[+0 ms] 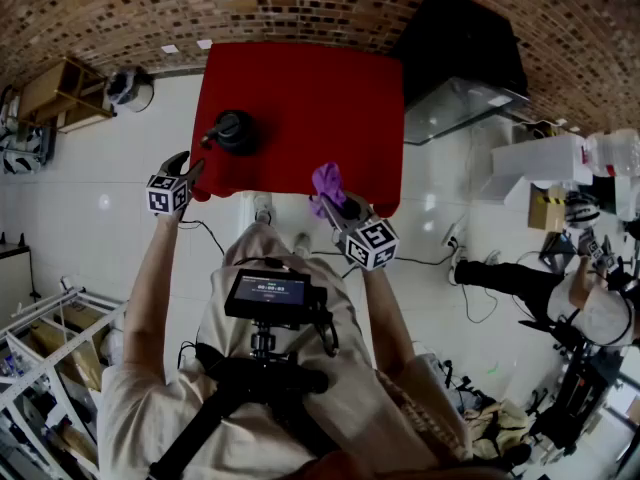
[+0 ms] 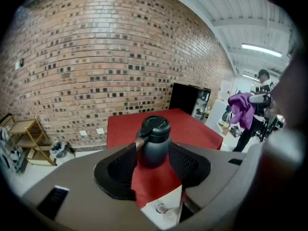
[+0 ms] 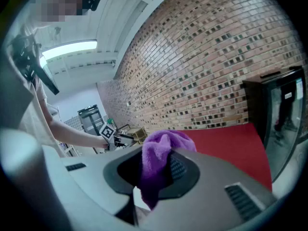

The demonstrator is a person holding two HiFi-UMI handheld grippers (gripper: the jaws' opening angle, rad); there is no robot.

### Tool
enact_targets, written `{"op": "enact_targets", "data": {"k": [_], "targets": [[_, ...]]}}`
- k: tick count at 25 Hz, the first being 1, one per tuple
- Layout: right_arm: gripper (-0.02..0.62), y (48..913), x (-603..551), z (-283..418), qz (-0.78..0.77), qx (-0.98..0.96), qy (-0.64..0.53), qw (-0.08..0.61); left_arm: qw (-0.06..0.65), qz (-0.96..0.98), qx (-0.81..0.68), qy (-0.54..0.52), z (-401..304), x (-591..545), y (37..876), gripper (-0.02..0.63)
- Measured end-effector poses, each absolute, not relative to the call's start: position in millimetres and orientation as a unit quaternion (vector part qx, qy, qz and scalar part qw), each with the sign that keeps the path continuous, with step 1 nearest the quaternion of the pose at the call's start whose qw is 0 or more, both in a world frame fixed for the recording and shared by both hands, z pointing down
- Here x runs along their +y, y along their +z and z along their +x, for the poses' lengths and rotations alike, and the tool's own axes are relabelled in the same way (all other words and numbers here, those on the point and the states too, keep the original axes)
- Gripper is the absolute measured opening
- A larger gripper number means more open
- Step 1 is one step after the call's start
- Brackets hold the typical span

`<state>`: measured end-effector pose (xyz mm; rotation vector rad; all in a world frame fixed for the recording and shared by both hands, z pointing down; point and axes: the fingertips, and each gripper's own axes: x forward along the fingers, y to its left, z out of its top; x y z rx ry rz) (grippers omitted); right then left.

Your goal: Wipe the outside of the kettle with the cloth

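A dark kettle (image 1: 233, 131) with a lid and side handle stands upright near the left edge of the red table (image 1: 320, 98). My left gripper (image 1: 185, 171) hovers off the table's left front corner, jaws open and empty; in the left gripper view the kettle (image 2: 154, 139) shows ahead between the open jaws, apart from them. My right gripper (image 1: 335, 204) is at the table's front edge, shut on a purple cloth (image 1: 326, 181). In the right gripper view the cloth (image 3: 158, 159) bunches up between the pads and hangs below them.
A brick wall runs behind the table. A wooden shelf (image 1: 58, 93) stands at the far left, a black cabinet (image 1: 462, 38) at the far right. A white rack (image 1: 45, 368) is at my lower left. Another person (image 1: 590, 308) and equipment are to the right.
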<state>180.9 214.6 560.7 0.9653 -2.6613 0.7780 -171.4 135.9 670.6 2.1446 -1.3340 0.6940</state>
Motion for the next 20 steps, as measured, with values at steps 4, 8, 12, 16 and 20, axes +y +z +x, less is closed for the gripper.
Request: {"op": "enact_targets", "data": {"k": [4, 8, 12, 16, 20], "targets": [[0.079, 561, 181, 158, 0.325, -0.902, 0.26, 0.11, 0.261, 0.793, -0.454, 0.312, -179, 104, 706, 0.228], [0.08, 560, 150, 141, 0.336, -0.898, 0.262, 0.107, 0.264, 0.795, -0.403, 0.368, -184, 85, 740, 0.237], [0.08, 563, 120, 130, 0.351, -0.891, 0.265, 0.109, 0.243, 0.812, -0.333, 0.412, -179, 79, 769, 0.236], [0.08, 570, 91, 115, 0.366, -0.885, 0.266, 0.111, 0.244, 0.829, -0.282, 0.418, -169, 76, 779, 0.236], [0.08, 575, 66, 101, 0.383, -0.88, 0.261, 0.108, 0.235, 0.853, -0.216, 0.412, -155, 88, 782, 0.136]]}}
